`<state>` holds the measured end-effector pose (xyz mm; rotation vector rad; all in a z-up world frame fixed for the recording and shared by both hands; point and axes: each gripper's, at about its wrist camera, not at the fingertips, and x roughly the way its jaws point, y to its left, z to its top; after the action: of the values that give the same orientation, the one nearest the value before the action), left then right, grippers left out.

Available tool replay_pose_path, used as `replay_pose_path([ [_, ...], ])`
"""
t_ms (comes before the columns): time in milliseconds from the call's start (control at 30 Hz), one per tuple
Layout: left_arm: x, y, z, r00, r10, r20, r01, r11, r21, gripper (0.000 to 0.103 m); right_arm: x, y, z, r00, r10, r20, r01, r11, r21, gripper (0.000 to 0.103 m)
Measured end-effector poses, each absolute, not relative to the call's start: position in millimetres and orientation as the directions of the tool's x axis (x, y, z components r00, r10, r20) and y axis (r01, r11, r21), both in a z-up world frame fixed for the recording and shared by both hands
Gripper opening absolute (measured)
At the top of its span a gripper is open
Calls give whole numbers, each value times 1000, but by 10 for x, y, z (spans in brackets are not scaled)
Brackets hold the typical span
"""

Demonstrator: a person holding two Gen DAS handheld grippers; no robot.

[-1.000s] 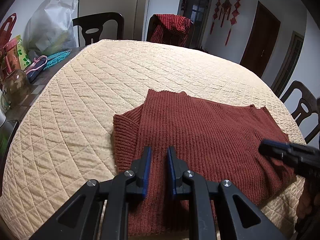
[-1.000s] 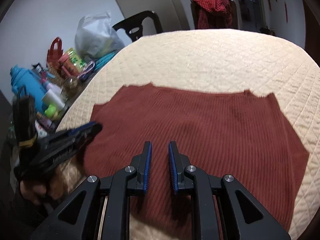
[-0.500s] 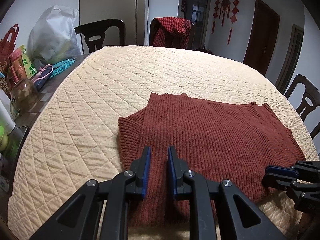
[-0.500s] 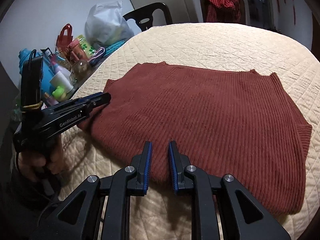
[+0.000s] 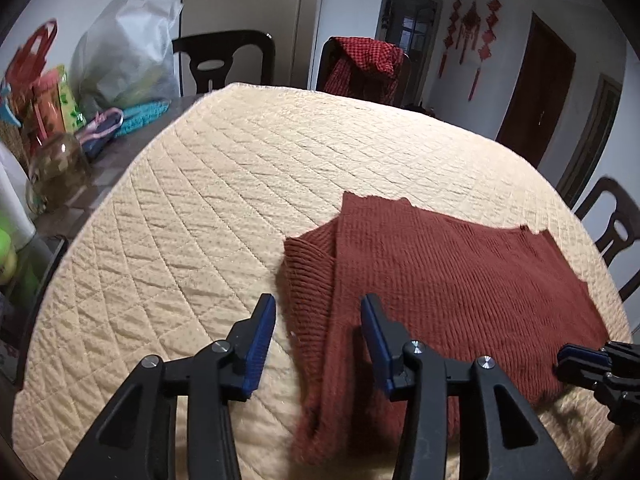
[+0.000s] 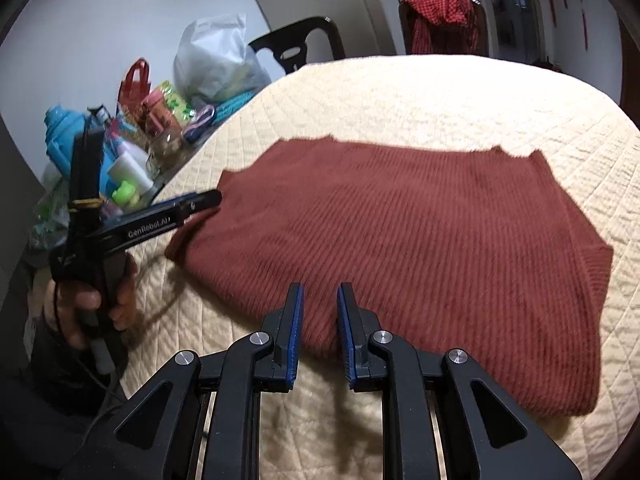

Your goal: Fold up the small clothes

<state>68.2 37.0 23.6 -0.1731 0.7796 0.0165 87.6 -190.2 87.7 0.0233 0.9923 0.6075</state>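
A rust-red ribbed sweater (image 5: 452, 280) lies folded flat on the beige quilted table cover (image 5: 208, 216). My left gripper (image 5: 318, 320) hovers over the sweater's left edge, where a folded sleeve (image 5: 308, 272) sticks out. Its jaws are opening wide, and the pads press on nothing. In the right wrist view the sweater (image 6: 400, 224) fills the middle, and my right gripper (image 6: 320, 304) stands over its near edge with a narrow gap and nothing pinched. The left gripper (image 6: 200, 200) shows there side-on at the sweater's left edge, held by a hand (image 6: 92, 300). The right gripper (image 5: 572, 360) shows at the sweater's near right corner.
Clutter crowds the table's left side: a white plastic bag (image 5: 124, 52), a red gift bag (image 6: 136, 84), a glass jar (image 5: 56, 168), a blue bottle (image 6: 60, 132). Dark chairs (image 5: 224, 60) ring the table, and one carries a red checked garment (image 5: 368, 64).
The left gripper's jaws have spread from a narrow gap to a wide one and shifted toward the sweater's left edge. The right gripper drew back to the sweater's near edge, its gap unchanged.
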Motion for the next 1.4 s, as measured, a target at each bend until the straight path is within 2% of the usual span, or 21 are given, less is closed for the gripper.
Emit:
replay_pose_path([
  [333,939,507,85,674,-163,-720,-63,959,-276,58,1194,-1862,815,403,468,-787,-435,854,285,18],
  [433,940,525,85,678,-183,-711,-59,952,-301,58,1280,-1844,773,401,467,-788,-422,858,294,18],
  [600,768,502,54,671,-290,-682,-8,917,-398,58,1187,-1831,761,378,485,-788,-444,842,306,18],
  [667,716,485,52,670,-298,-680,-8,913,-408,56,1099,-1850,752,366,499,-786,-460,831,313,18],
  [767,668,465,43,661,-338,-670,5,895,-447,45,1006,-1938,773,357,520,-776,-461,821,338,18],
  [833,665,433,48,665,-328,-671,10,902,-431,30,969,-2009,800,366,521,-771,-452,824,343,18],
  [900,682,426,77,669,-332,-665,12,900,-436,19,951,-2093,834,383,516,-766,-437,832,342,18],
  [1067,698,322,398,702,-383,-600,73,877,-474,15,929,-2335,911,430,495,-755,-387,857,341,18],
  [1233,754,-121,884,715,-466,-521,219,857,-465,15,887,-2556,988,471,486,-736,-348,869,351,18],
  [1400,908,-705,1009,656,-556,-510,347,823,-451,15,826,-2761,1019,500,475,-724,-310,879,363,18],
])
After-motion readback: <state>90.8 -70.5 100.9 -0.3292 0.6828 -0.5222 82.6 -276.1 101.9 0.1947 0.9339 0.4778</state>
